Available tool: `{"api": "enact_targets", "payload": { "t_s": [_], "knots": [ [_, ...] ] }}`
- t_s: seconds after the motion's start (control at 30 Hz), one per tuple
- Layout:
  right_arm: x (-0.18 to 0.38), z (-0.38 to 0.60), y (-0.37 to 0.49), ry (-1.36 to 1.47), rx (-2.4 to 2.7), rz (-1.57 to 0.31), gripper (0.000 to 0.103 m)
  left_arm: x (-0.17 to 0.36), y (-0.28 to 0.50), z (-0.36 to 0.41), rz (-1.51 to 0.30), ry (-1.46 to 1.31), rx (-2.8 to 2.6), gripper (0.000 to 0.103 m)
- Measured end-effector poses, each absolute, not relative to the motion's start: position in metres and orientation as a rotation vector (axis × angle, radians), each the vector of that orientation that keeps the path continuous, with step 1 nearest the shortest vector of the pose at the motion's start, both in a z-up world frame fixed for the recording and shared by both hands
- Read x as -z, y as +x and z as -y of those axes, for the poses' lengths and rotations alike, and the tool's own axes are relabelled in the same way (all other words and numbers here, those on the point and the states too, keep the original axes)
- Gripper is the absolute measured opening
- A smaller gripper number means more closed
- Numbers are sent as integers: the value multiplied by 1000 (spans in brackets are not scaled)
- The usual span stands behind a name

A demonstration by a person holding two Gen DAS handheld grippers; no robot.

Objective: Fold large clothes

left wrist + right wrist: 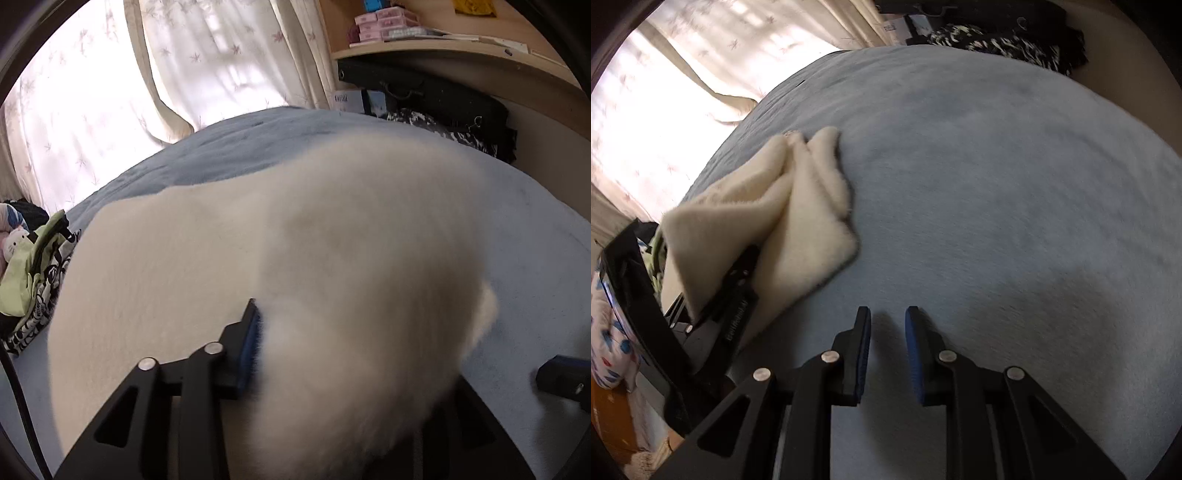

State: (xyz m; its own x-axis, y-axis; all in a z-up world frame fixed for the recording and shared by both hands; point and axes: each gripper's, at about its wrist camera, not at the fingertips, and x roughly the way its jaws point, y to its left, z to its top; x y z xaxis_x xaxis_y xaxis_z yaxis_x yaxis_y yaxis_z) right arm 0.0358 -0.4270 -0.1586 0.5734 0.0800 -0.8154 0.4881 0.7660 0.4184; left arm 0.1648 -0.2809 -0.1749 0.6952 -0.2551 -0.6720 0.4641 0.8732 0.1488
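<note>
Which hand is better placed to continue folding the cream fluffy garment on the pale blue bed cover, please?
Left, probably: the left tool is wrapped in the cream fluffy garment, while the right tool hovers empty, jaws slightly apart, over bare pale blue bed cover beside it.

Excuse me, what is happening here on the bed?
A person is folding a fluffy cream garment on a bed with a light blue cover, using two handheld grippers. The left gripper is at the garment, which drapes over its jaws and lies partly bunched. The right gripper holds nothing; its jaws stand slightly apart above bare cover.
</note>
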Motion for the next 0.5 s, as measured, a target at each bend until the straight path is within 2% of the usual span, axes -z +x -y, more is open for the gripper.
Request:
{"api": "enact_targets", "payload": {
  "t_s": [0.07,0.17,0.27,0.33,0.4,0.5],
  "knots": [
    [158,423,38,657,260,-950,19,165,171,273,-762,234,471,65],
    [149,416,45,629,238,-941,22,148,169,260,-844,141,552,80],
    [140,416,45,639,198,-917,26,131,149,251,-877,131,590,81],
    [128,412,46,622,189,-896,38,119,132,237,-873,109,614,81],
    [117,413,48,620,169,-872,45,106,117,215,-864,76,621,81],
    [103,415,57,650,105,-859,46,96,113,174,-842,12,541,83]
  ]
}}
